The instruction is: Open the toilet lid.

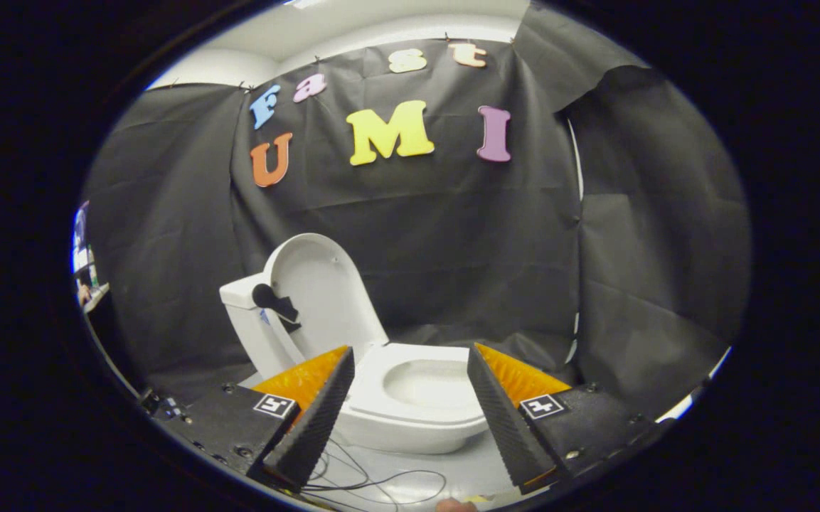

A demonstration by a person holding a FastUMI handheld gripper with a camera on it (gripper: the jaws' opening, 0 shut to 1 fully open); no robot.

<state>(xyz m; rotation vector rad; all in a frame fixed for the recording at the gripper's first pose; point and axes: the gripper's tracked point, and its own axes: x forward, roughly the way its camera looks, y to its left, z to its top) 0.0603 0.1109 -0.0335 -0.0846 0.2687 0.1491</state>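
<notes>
Standing raised against the tank, the stiff, light plastic toilet lid needs no further grip at its rim, while the tool hangs released, fingers spread either side of the bowl.

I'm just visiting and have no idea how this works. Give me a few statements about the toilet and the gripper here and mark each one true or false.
1. The toilet lid stands raised, leaning back toward the tank. True.
2. The gripper is clamped on the lid. False: its fingers are spread apart and touch nothing; the lid is beyond them.
3. The toilet bowl shows in the gap between the two fingers. True.
4. The seat is covered and the bowl hidden. False: the bowl is open to view.
5. Thin wires lie on the floor in front of the toilet. True.
</notes>
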